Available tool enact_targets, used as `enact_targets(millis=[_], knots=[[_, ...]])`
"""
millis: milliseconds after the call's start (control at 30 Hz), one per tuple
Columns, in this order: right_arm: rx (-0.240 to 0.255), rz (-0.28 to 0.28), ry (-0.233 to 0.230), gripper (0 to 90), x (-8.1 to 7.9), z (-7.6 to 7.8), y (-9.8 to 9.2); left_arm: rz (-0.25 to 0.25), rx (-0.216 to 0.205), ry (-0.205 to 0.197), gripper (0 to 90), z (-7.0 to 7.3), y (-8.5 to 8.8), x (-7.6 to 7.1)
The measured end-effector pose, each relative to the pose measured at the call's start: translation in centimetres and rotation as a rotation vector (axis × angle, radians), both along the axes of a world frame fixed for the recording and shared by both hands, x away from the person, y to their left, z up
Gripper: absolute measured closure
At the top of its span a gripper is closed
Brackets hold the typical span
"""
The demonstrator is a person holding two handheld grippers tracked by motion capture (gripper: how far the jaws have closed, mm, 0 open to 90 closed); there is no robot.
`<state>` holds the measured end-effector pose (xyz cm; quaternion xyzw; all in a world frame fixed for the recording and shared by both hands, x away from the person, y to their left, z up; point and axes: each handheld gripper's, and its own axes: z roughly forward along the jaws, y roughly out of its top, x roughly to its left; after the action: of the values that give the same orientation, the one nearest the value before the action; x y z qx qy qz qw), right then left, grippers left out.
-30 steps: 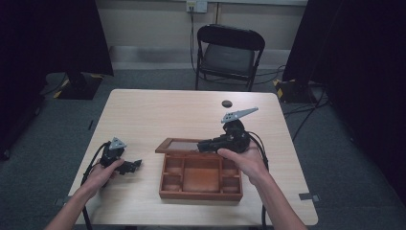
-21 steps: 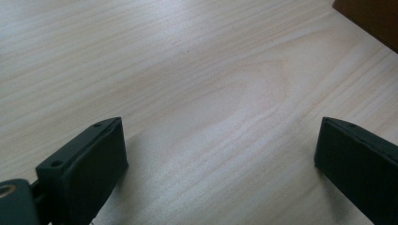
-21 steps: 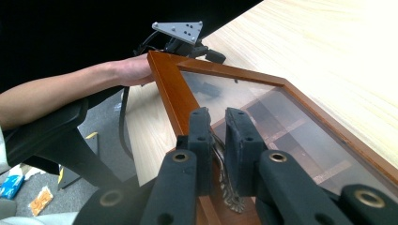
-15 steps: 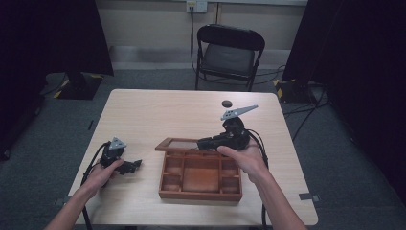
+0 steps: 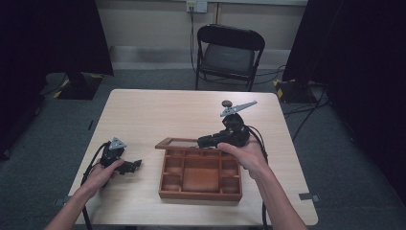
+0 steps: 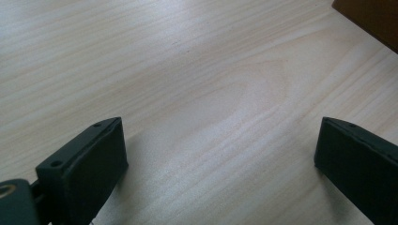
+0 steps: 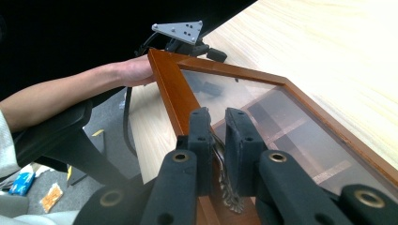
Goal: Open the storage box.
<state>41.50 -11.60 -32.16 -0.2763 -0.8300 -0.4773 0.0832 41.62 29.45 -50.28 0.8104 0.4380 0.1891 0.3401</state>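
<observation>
While the right claw (image 7: 217,154) pinches the metal clasp (image 7: 225,187) on the front edge of the glass lid (image 7: 281,122), the lid stands raised over the wooden box (image 5: 200,175) near the middle of the bench (image 5: 158,115). Left of the box, the left claw (image 5: 131,165) rests on the bench, its jaws spread wide around nothing.

A recording studio or lab: black curtains (image 5: 52,38) flank a lone table (image 5: 158,110), folding chair (image 5: 229,52), taped cables on grey carpet (image 5: 335,143).

Bare tabletop (image 5: 158,115) all round the wooden box (image 5: 201,175), its raised glass lid (image 5: 179,143) the sole obstacle.
</observation>
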Motion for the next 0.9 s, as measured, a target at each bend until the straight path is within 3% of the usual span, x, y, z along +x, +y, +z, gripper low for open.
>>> enact_targets(millis=[900], knots=[[0.010, -0.012, 0.000, 81.7, 1.7, 1.2, -0.2, 0.002, -0.002, -0.001, 1.9, 0.0, 0.0, 0.0]])
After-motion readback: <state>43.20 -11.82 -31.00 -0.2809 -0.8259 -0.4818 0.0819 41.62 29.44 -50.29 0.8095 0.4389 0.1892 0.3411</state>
